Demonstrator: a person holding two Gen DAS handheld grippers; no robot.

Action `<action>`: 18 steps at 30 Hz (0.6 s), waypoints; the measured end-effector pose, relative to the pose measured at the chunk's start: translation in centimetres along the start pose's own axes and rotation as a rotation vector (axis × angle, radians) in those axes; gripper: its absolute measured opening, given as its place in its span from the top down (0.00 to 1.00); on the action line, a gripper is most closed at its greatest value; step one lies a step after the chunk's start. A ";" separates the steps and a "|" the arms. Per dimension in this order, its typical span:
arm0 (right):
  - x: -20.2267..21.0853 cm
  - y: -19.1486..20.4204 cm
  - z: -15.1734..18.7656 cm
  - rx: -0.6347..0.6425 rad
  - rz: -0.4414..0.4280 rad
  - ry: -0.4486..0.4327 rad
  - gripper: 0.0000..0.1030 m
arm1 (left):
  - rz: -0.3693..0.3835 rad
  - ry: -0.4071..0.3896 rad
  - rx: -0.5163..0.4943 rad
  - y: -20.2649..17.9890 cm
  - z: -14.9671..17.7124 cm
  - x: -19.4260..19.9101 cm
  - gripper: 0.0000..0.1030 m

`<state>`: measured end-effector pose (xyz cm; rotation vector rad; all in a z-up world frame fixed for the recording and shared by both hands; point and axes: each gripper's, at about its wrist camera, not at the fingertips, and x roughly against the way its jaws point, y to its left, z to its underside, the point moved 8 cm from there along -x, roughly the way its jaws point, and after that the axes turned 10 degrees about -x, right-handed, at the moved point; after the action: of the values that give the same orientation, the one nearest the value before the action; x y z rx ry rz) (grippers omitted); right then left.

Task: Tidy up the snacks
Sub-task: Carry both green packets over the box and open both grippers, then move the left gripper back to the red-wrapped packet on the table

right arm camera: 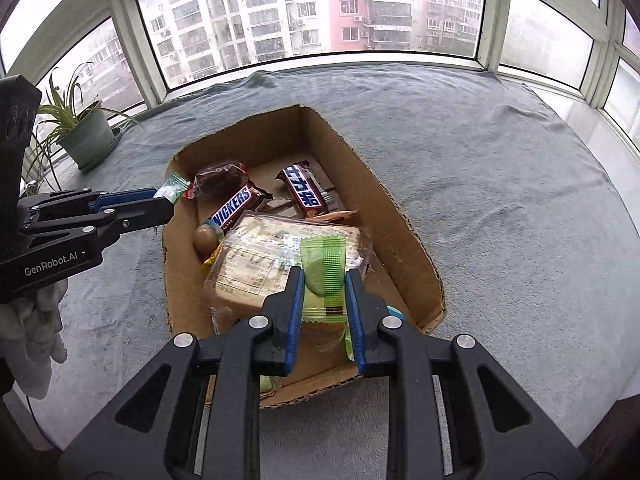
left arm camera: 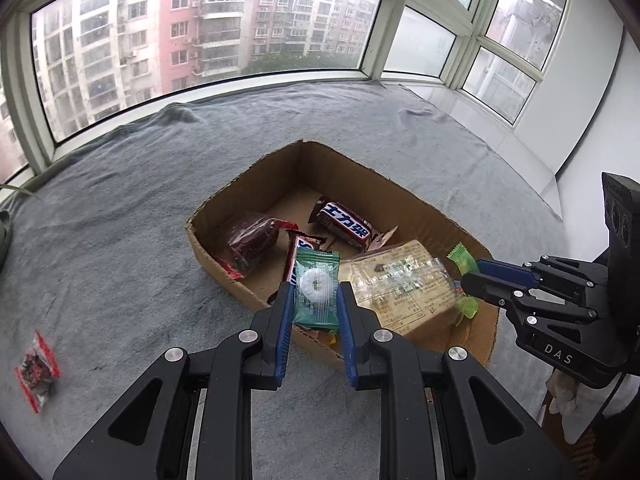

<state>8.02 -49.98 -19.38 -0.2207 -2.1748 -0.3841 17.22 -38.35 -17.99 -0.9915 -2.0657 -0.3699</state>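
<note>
Left claw grips a ring mint in a green wrapper over the near edge of the cardboard box. Right claw grips a light green candy packet above the box, over the big clear snack pack. One red packet lies apart on the grey cloth.

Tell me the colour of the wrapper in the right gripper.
Light green wrapper, clearest in the right wrist view.
</note>
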 end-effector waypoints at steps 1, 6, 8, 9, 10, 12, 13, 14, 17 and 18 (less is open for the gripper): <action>0.0 -0.2 0.0 -0.004 -0.001 0.002 0.79 | 0.004 0.004 -0.002 -0.3 -0.1 -0.3 0.81; 0.1 -0.6 -0.1 -0.011 0.002 0.001 0.79 | 0.014 0.023 0.003 -1.0 -0.4 -1.3 0.80; 0.1 -0.6 -0.2 -0.010 0.003 -0.002 0.79 | 0.011 0.024 -0.002 -1.1 -0.5 -1.5 0.79; 0.1 -0.6 -0.2 -0.010 0.002 -0.004 0.79 | 0.011 0.022 -0.004 -1.2 -0.5 -1.5 0.78; 0.2 -0.6 -0.2 -0.010 0.002 -0.004 0.78 | 0.010 0.023 -0.005 -1.3 -0.5 -1.6 0.76; 0.3 -0.5 -0.2 -0.011 0.002 -0.008 0.76 | 0.008 0.030 -0.006 -1.3 -0.5 -1.7 0.72; 0.4 -0.5 -0.2 -0.013 0.003 -0.011 0.73 | 0.006 0.031 -0.009 -1.4 -0.5 -1.7 0.72; 0.4 -0.5 -0.2 -0.016 0.002 -0.014 0.62 | 0.003 0.032 -0.011 -1.4 -0.5 -1.7 0.68; 0.9 -0.2 -0.2 -0.021 -0.004 -0.027 0.47 | -0.003 0.030 -0.011 -1.3 -0.5 -1.6 0.66; 1.0 0.0 -0.2 -0.021 -0.004 -0.029 0.47 | -0.003 0.029 -0.010 -1.2 -0.5 -1.5 0.66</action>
<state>7.56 -50.06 -18.46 -0.2347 -2.2006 -0.4082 17.08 -40.19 -18.71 -0.9835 -2.0412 -0.3944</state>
